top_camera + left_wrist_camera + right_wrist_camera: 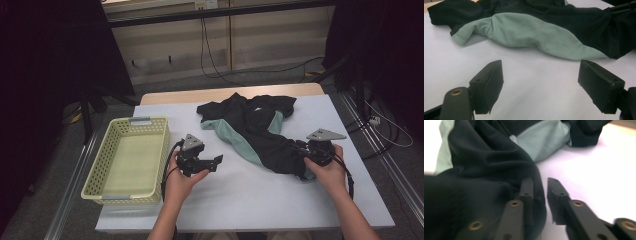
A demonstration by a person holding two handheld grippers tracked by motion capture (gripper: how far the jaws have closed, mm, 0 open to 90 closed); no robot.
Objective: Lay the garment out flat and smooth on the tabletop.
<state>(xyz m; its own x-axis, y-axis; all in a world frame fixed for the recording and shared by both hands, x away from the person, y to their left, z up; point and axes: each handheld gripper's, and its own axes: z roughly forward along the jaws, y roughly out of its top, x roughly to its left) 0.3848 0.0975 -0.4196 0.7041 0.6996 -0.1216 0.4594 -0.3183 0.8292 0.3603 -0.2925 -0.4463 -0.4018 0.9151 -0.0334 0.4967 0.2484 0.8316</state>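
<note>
Two grippers noted: right gripper (pixel 540 195) at garment (pixel 250 132) near end, jaws slightly parted, fabric edge between, no pinch; left gripper (pixel 540 85) spread wide, empty. Garment long axis runs diagonally away toward table (pixel 240 200) far centre, nearer right hand; basket (pixel 127 192) at far left.

A white counter (pixel 240 195) with a pale wooden strip along its far edge carries two things. A pale yellow perforated basket (pixel 95 172) with grey handles stands on its left side, reaching the near left corner. A crumpled black garment with mint-green panels (pixel 250 131) lies spread from the far middle toward the right. The stretch of counter between basket and garment is bare white.
</note>
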